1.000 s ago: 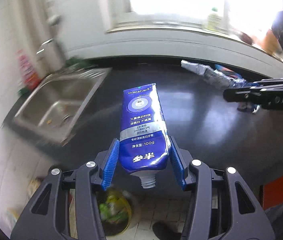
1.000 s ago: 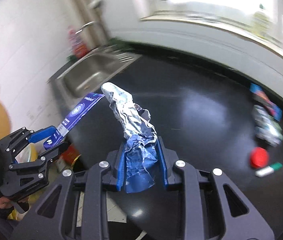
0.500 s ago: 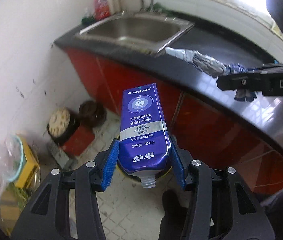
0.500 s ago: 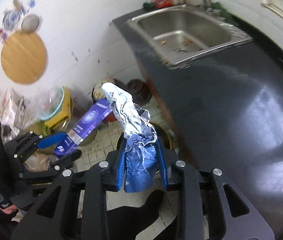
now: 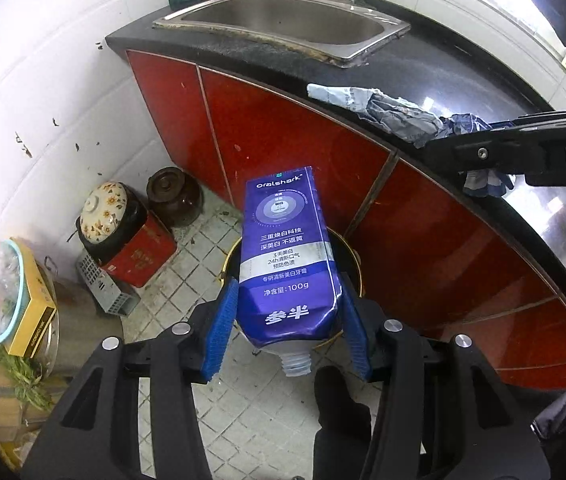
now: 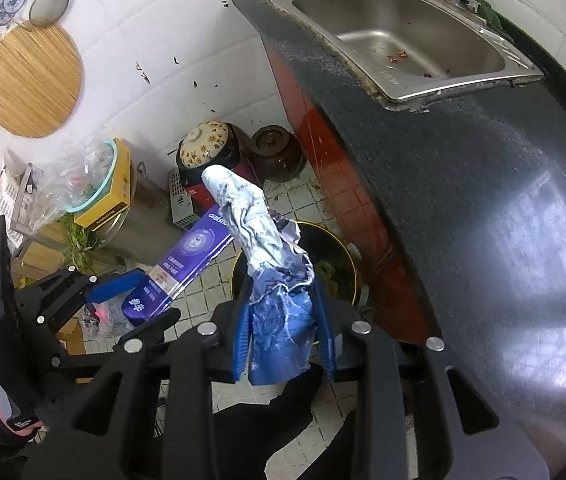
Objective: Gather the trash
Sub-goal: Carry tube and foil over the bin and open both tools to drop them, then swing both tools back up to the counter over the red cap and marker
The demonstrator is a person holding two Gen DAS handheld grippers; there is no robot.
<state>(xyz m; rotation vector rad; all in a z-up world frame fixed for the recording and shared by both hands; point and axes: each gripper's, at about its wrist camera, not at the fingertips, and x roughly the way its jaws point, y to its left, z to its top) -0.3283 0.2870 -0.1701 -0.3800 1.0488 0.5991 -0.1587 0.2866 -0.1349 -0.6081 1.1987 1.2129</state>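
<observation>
Blue pads of left hand-held gripper [image 5: 289,330] pinch the toothpaste tube [image 5: 289,252]; right hand-held gripper [image 6: 285,330] pinches the crumpled wrapper [image 6: 261,240]. Both have swung from the worktop [image 6: 463,184] to above the floor bin [image 6: 339,246]: release follows.

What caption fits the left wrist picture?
Left gripper holds a blue toothpaste tube above the floor bin beside red cabinets.
</observation>
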